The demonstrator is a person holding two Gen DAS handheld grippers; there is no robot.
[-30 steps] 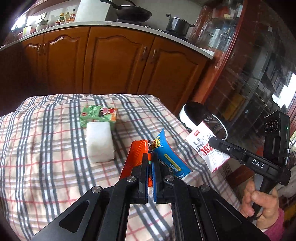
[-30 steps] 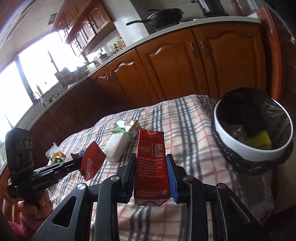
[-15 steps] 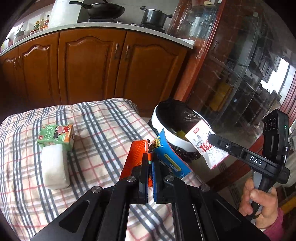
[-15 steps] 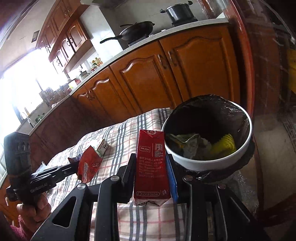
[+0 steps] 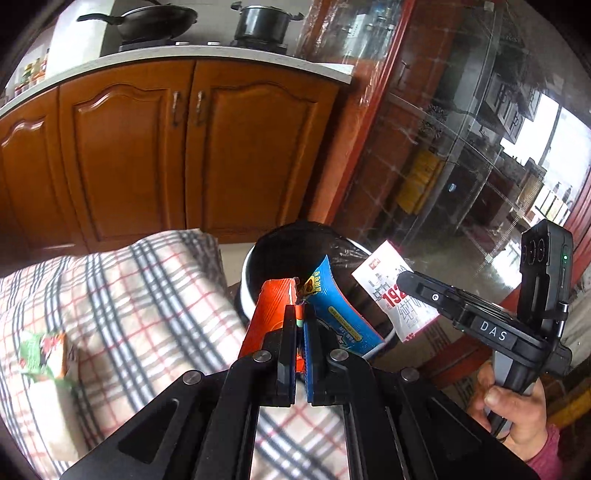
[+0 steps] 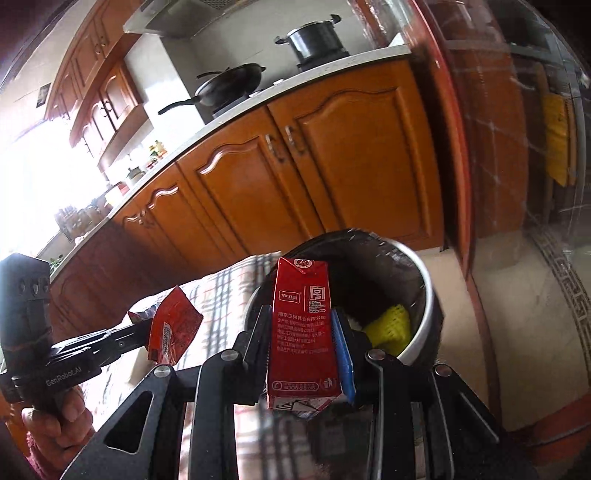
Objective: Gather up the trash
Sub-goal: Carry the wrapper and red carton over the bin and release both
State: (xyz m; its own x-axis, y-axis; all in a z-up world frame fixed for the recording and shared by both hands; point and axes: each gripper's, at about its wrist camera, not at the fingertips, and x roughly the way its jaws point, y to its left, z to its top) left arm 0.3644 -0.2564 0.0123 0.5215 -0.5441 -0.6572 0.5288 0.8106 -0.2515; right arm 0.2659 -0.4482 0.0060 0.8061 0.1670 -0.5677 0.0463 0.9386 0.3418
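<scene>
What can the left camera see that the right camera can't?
Only the left camera shows the green carton lying on the checked cloth, and the wrapper's blue side. Only the right camera shows the yellow thing inside the bin and the red milk carton's printed face. Both show the bin, the black wok, the pot and the wooden cupboards.

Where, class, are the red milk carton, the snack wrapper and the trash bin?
red milk carton (image 6: 303,332): right wrist view, printed front face.
snack wrapper (image 5: 334,314): left wrist view, blue half.
trash bin (image 6: 424,314): right wrist view, white rim.
</scene>
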